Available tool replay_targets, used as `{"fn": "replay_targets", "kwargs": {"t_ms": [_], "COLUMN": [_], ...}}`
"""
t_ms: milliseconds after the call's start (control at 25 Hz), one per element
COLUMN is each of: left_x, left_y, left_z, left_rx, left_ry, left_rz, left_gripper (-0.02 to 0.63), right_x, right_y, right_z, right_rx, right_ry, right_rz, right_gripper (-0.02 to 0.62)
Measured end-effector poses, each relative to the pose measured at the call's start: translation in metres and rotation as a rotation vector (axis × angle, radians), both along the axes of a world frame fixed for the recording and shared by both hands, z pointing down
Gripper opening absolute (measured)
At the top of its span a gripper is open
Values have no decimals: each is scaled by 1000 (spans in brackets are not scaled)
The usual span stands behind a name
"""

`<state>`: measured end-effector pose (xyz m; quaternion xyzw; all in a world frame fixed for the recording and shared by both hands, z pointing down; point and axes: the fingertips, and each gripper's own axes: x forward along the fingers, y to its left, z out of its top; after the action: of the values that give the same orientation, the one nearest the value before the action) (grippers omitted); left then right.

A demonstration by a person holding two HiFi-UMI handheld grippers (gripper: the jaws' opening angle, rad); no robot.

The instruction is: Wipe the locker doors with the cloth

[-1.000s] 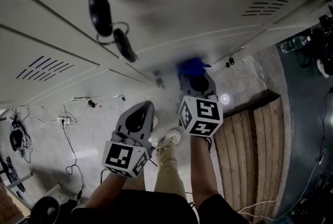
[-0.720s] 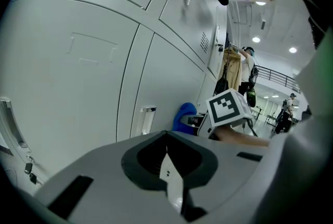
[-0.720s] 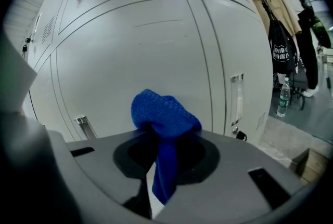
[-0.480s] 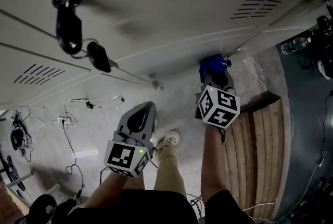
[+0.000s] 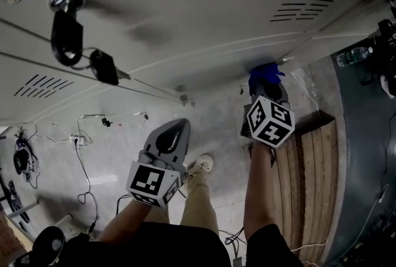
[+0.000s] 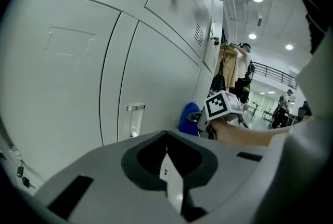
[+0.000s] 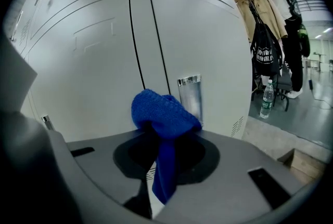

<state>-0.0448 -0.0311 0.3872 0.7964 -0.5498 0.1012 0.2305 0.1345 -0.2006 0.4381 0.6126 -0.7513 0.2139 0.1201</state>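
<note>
Blue cloth [image 7: 164,119] sits bunched in the right hand-held gripper [image 5: 265,85], whose jaws are clamped on it, one tail hanging down between them. It is held up against the pale grey locker doors [image 5: 204,5], low on the bank, just beside a recessed metal handle [image 7: 190,95]. The left hand-held gripper [image 5: 175,132] hangs lower and apart from the doors, its jaws together on nothing.

Below lies a pale concrete floor [image 5: 124,135] with loose cables [image 5: 80,154] at the left and a run of wooden planks [image 5: 309,179] at the right. The head view alone shows keys [image 5: 65,30] dangling from a lock higher up the bank. Only the right gripper view shows coats [image 7: 260,4] hung off the end of the lockers and a bottle [image 7: 267,98] on the floor beyond. The door seams run away leftward, with plain panels open on that side; the end of the bank is close on the right.
</note>
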Motion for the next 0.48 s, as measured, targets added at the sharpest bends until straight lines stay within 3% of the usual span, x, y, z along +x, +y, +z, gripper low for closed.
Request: {"fn": "replay_targets", "kwargs": {"t_ms": [240,480], "left_x": [7,-12], "left_y": [5,9], "left_z": [2,9], "left_rx": [-3,-15], "left_ry": [12,-9], "left_rz": [25,9], "left_gripper": [9,9], "right_x": [-6,-52], "right_y": [31,83], "right_z": [7,26], "right_rx": [-20,-77], "right_ry": [-21,-96], "right_rz": [21,-22], "right_gripper": [77,77]}}
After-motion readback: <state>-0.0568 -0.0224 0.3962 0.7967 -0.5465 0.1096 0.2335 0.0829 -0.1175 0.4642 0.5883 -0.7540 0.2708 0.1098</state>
